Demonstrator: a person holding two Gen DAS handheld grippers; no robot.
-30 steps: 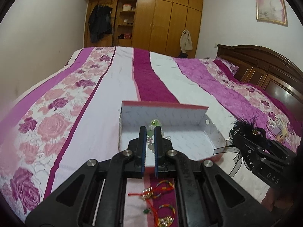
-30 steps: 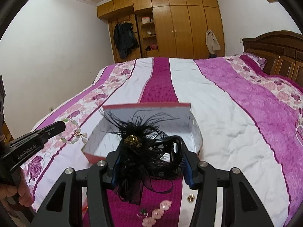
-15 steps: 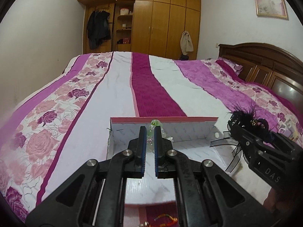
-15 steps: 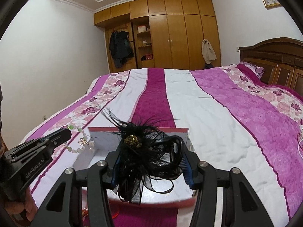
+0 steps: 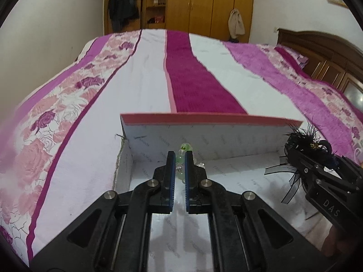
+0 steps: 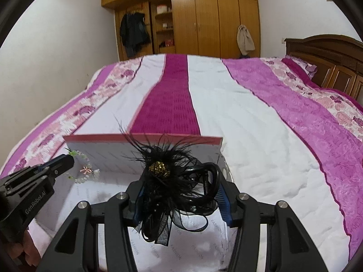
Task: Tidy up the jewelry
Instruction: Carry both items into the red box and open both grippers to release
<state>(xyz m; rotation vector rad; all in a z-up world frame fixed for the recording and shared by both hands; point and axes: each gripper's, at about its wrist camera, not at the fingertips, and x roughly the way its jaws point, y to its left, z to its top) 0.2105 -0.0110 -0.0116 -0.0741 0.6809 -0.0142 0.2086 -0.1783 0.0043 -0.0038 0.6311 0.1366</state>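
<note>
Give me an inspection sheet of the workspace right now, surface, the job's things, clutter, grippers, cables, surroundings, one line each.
Surface: bedspread in purple, white and floral stripes.
Job's things: open box, pink outside, white printed lining; green bead bracelet and black feather hair clip, both held over the box.
Clutter: nothing seen.
Grippers: left gripper shut on the bracelet; right gripper clamped on the hair clip, jaws held partly apart by it.
Cables: nothing seen.
Surroundings: wooden wardrobe with a dark coat and a beige bag hanging, wooden headboard, white walls.
</note>
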